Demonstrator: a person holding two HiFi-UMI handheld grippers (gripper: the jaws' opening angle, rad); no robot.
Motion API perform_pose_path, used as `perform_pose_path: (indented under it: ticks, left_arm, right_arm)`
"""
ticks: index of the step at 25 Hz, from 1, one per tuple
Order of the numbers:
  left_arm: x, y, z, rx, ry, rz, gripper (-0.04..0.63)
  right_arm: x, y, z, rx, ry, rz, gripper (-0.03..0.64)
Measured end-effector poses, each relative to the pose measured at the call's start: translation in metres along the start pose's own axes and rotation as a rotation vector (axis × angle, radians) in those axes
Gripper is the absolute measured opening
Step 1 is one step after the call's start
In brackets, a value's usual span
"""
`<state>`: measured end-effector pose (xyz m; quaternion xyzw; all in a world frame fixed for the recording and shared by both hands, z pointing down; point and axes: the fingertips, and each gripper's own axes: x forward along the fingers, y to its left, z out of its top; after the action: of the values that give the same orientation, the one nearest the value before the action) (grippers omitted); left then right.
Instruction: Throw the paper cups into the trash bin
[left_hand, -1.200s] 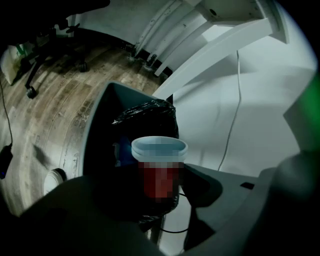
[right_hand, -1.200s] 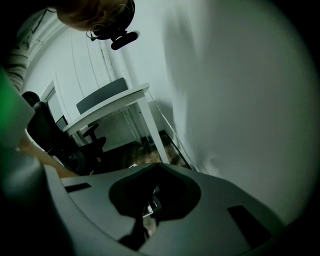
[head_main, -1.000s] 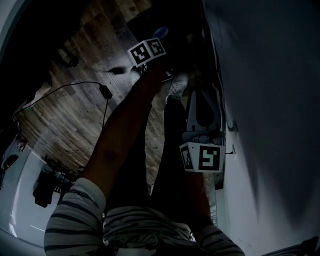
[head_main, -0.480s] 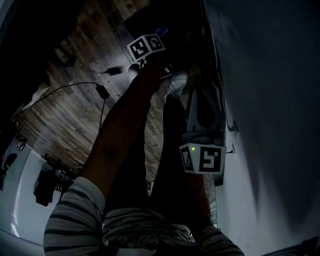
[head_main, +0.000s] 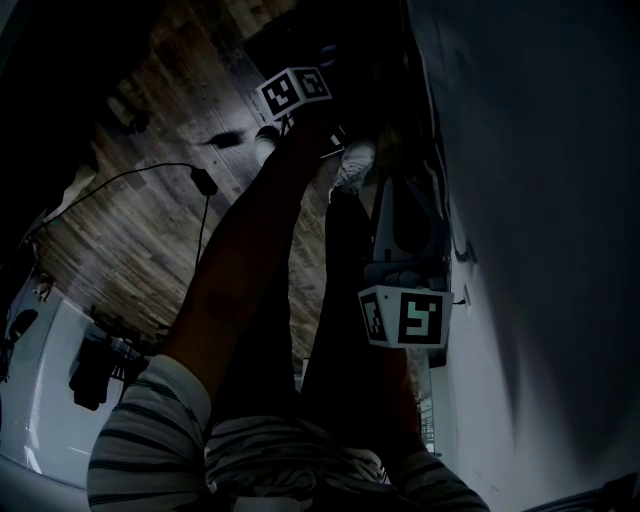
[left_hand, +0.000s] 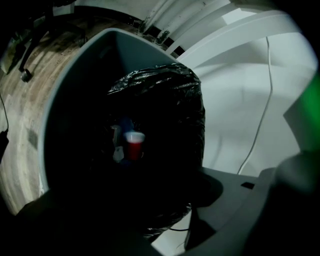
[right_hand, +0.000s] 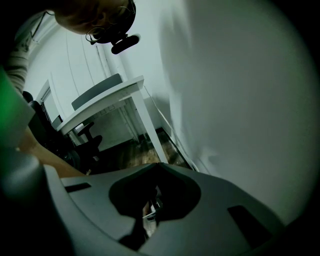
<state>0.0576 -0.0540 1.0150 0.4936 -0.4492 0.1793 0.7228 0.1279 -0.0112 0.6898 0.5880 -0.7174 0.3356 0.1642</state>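
- One red cup stands upright inside the bin, down in its black bag. Pale + bluish bits sit just beside it on the left, too dark to ID.
- L tongs: jaws wide apart, nothing btwn them, aimed into the bin mouth. Cup is well beyond the tips, not touched.
- R tongs: jaws closed, tips together, no item seen in the grip. They point along a white wall, away from the bin.
- Bin stands on a wood floor, near the wall, w/ a thin cable running down the wall behind it.
- Head view is very dim. L arm is stretched out forward w/ its marker cube at the far end.
- R cube is nearer the body, beside the wall.
- Striped sleeves show at the bottom edge. A pale shoe is on the floor btwn the two cubes.
- Black cord w/ a plug block lies across the boards.
- R tongs view also shows a white table and a dark office chair by it.
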Motion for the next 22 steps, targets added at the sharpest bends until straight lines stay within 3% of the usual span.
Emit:
perform_pose_path:
  ticks: [10,22]
  left_arm:
    - [-0.006,0.004,0.0,-0.015,-0.011,0.001,0.275]
    - [-0.027,-0.011,0.003,-0.019,-0.042,-0.021,0.204]
  right_arm:
    - [-0.001,0.0,0.001,0.004,-0.002,-0.002,0.018]
    - [-0.01,0.008,0.013,-0.005,-0.026,0.006,0.018]
